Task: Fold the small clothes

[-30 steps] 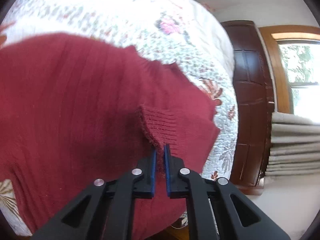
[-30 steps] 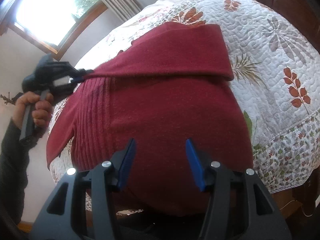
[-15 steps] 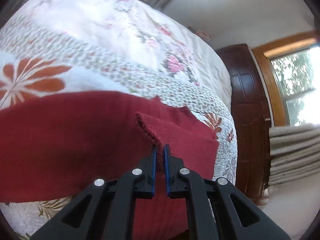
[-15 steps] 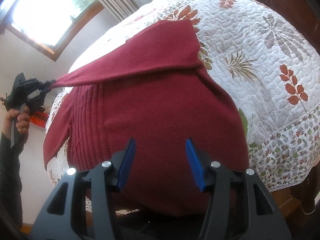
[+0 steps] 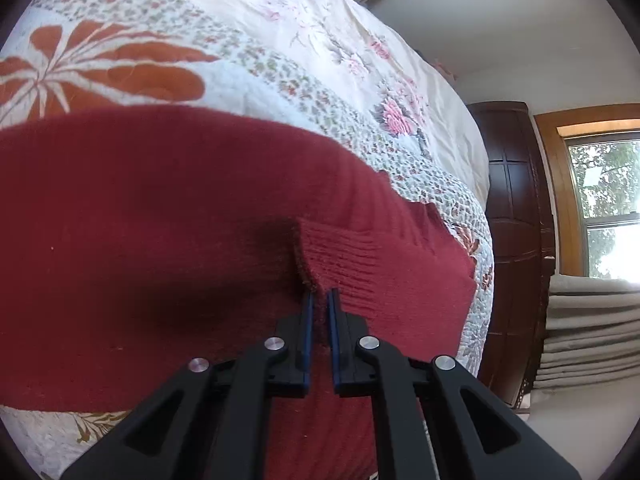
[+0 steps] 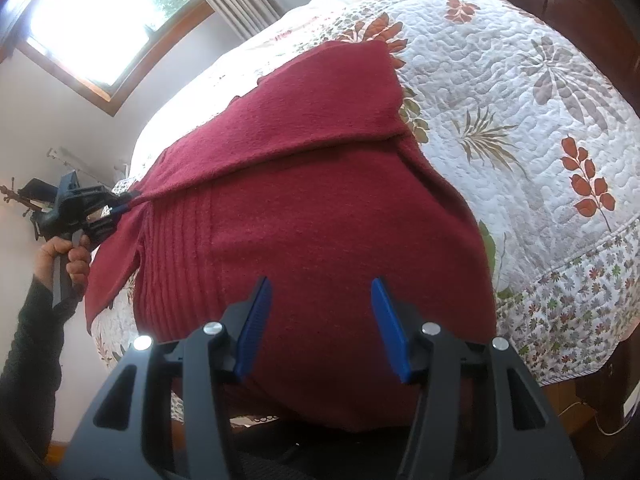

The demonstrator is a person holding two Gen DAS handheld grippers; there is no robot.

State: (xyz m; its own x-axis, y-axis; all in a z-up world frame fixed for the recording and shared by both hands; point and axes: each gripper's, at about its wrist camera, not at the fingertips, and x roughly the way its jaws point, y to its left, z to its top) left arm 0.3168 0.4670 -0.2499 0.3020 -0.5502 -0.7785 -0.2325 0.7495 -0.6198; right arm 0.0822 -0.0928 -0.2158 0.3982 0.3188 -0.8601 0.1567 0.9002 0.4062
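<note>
Sweater (image 6: pixel 320 216), dark red knit, lies spread on the quilted bed (image 6: pixel 520 128). Left claw (image 5: pixel 319 300) pinches a ribbed sleeve cuff (image 5: pixel 348 256), drawing that sleeve across the body; right claw (image 6: pixel 320 316) hovers spread, empty. One sleeve fold underway; remaining folds look undone.

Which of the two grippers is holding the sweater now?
The left gripper: its jaws are shut on the ribbed cuff of the red sweater. The right gripper is open, with nothing between its jaws.
</note>
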